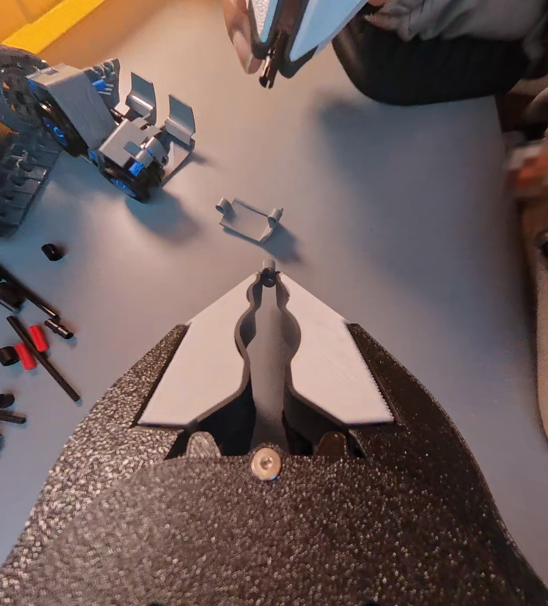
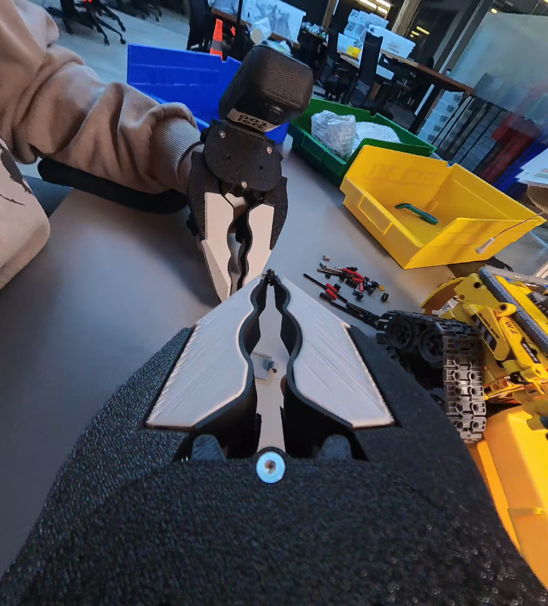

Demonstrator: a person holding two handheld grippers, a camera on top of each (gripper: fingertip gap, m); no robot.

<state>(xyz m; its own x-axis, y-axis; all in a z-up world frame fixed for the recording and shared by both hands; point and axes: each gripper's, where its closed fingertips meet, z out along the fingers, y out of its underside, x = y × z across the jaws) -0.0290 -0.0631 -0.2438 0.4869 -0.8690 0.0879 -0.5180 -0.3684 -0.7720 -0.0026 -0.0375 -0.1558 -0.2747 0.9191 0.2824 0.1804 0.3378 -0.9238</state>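
My left gripper (image 1: 268,277) is pinched nearly closed on a small pin (image 1: 269,266), grey at its tip and dark below, held above the grey counter (image 1: 381,203). My right gripper (image 2: 270,278) is likewise clamped narrow on a small dark pin (image 2: 269,274), its tips close to the left gripper's.

I take the flat grey panel piece (image 1: 249,219) lying on the counter as my landmark. It sits just beyond the left gripper's pin. Farther off from it to the left stands a grey and blue wheeled assembly (image 1: 102,131), and a scatter of black and red pins and axles (image 1: 33,347) lies nearer the counter's edge.

Beyond the scatter sits a yellow bin (image 2: 430,210) holding one green part (image 2: 417,213); behind it is a green bin (image 2: 325,154) with clear plastic bags (image 2: 335,131), then a blue bin (image 2: 174,75). A yellow tracked vehicle (image 2: 495,344) stands by the scatter. The room behind is a workshop with tables and chairs.
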